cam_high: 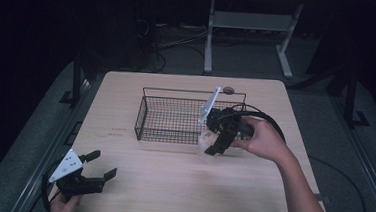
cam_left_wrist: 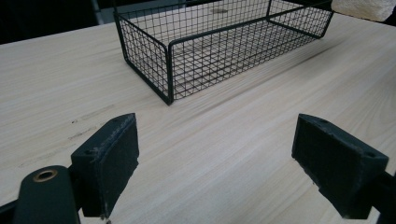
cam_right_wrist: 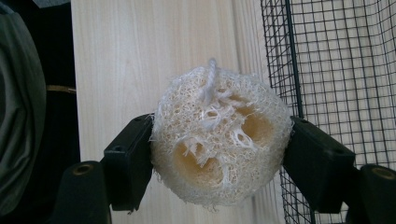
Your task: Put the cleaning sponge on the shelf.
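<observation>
Right gripper view: my right gripper clamps one loofah; left gripper, at seven o'clock from one wire basket, gapes empty.

Pale, matt wood with fine straight grain forms the bench beneath the left claw, whose black jaws look like matt plastic faced with rough, grainy pads. Ahead of that claw stands a basket of thin black-coated wire mesh. Between the right claw's jaws sits a loofah sponge, cream-coloured, coarse, fibrous and dry, with open holes.
</observation>
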A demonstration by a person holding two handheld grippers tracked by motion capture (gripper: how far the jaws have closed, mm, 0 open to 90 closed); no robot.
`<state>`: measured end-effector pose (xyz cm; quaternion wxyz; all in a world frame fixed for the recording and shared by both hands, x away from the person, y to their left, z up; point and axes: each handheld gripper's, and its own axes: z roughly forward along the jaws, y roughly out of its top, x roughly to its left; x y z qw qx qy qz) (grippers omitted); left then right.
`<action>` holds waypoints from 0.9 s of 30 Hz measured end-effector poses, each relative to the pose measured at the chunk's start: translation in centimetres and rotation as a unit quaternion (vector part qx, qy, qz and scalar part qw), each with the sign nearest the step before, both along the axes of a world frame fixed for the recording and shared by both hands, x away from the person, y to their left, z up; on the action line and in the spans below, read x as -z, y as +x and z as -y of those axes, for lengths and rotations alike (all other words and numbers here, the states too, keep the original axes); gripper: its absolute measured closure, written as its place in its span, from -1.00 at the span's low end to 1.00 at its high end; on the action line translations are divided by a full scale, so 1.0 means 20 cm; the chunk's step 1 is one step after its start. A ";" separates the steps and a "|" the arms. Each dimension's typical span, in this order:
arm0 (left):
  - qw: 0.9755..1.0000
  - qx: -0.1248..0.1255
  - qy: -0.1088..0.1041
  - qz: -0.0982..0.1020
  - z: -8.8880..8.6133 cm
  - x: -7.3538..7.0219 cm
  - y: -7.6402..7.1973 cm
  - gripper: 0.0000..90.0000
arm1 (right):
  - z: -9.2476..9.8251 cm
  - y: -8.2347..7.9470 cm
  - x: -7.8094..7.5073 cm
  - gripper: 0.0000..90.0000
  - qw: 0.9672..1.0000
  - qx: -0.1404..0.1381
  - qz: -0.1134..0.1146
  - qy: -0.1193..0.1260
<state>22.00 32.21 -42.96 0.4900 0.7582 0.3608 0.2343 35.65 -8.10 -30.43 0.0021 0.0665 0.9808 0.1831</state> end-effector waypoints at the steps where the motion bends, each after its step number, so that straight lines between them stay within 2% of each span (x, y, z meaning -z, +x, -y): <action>1: 1.000 0.000 0.000 0.000 0.00 0.00 0.00 -0.69 | 0.00 0.01 0.00 -0.38 1.000 -0.002 0.000 0.001; 12: 1.000 0.001 0.002 -0.001 0.00 0.00 0.00 -0.69 | -0.01 0.05 -0.03 -0.38 1.000 0.001 0.000 -0.006; 24: 1.000 0.003 0.003 -0.001 0.01 0.00 0.00 -0.69 | -0.02 0.13 -0.06 -0.38 1.000 0.005 -0.004 -0.010; 27: 1.000 0.005 0.003 0.000 0.01 0.00 0.00 -0.69 | -0.02 0.16 -0.06 -0.38 1.000 0.010 -0.003 -0.019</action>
